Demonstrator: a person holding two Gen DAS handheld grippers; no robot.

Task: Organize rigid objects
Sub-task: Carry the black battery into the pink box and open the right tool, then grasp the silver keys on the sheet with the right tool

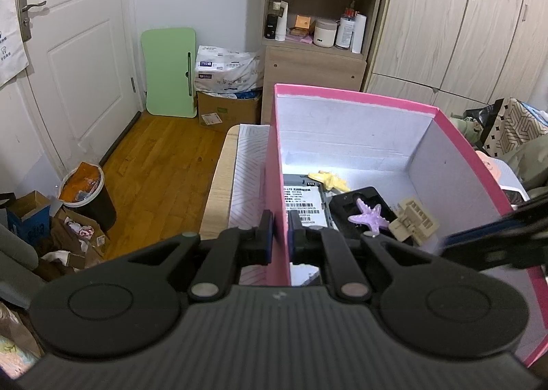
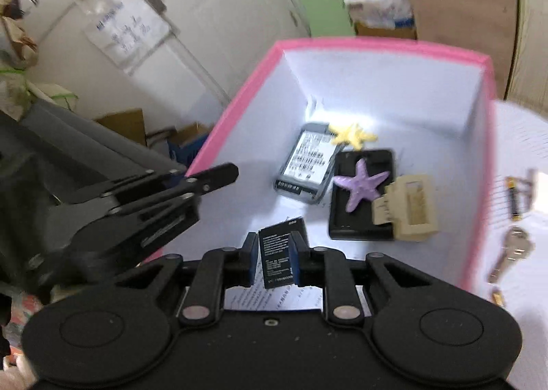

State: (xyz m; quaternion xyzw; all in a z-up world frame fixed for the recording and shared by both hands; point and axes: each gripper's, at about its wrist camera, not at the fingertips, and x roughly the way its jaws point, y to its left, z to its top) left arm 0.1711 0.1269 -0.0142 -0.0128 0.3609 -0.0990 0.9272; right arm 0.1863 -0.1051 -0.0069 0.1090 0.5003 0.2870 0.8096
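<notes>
Both blue pads [image 2: 294, 261] flank a blurred black battery [image 2: 279, 253], perhaps loosely.

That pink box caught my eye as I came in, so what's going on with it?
A person with a handheld gripper in each hand is sorting small hard items into the pink cardboard box. The left gripper is shut on the box's side wall. The right gripper is over the box with a flat black labelled battery between its fingers. Already inside lie a purple starfish, a yellow starfish, a beige hair claw, a black tray and a grey labelled device.
</notes>
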